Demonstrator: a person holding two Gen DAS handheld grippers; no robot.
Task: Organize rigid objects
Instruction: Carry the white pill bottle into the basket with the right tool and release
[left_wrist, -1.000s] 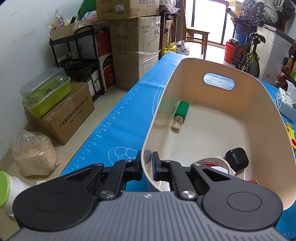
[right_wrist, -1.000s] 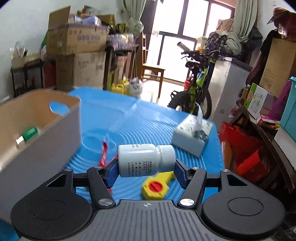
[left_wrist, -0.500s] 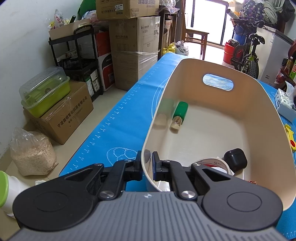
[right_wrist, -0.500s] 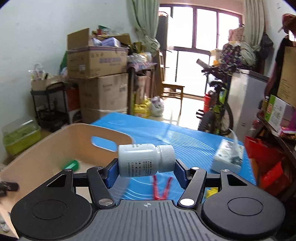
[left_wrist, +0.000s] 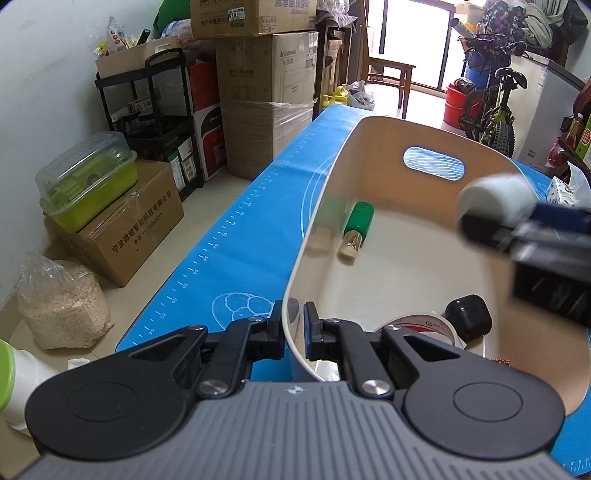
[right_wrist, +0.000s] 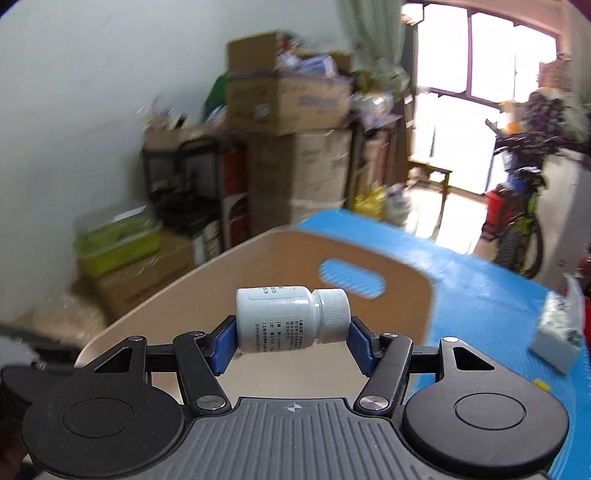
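A beige tub (left_wrist: 417, 129) with a handle cut-out stands on the blue mat (left_wrist: 236, 240). My left gripper (left_wrist: 294, 326) is shut on the tub's near rim, one pad on each side of the wall. Inside lie a green bottle (left_wrist: 357, 227), a tape roll (left_wrist: 424, 326) and a black cap-like object (left_wrist: 468, 315). My right gripper (right_wrist: 291, 341) is shut on a white pill bottle (right_wrist: 291, 319), held sideways by its ends above the tub (right_wrist: 258, 266). In the left wrist view the white bottle (left_wrist: 495, 197) shows blurred over the tub's right side.
Cardboard boxes (left_wrist: 266, 99), a black shelf cart (left_wrist: 147, 118) and a green lidded container (left_wrist: 88, 181) line the wall left of the table. A tissue pack (right_wrist: 557, 332) lies on the mat to the right. A bicycle (left_wrist: 491, 107) stands beyond the table's far end.
My right gripper has carried the white bottle leftward from over the mat to above the tub and now enters the left wrist view. The left gripper has stayed on the rim.
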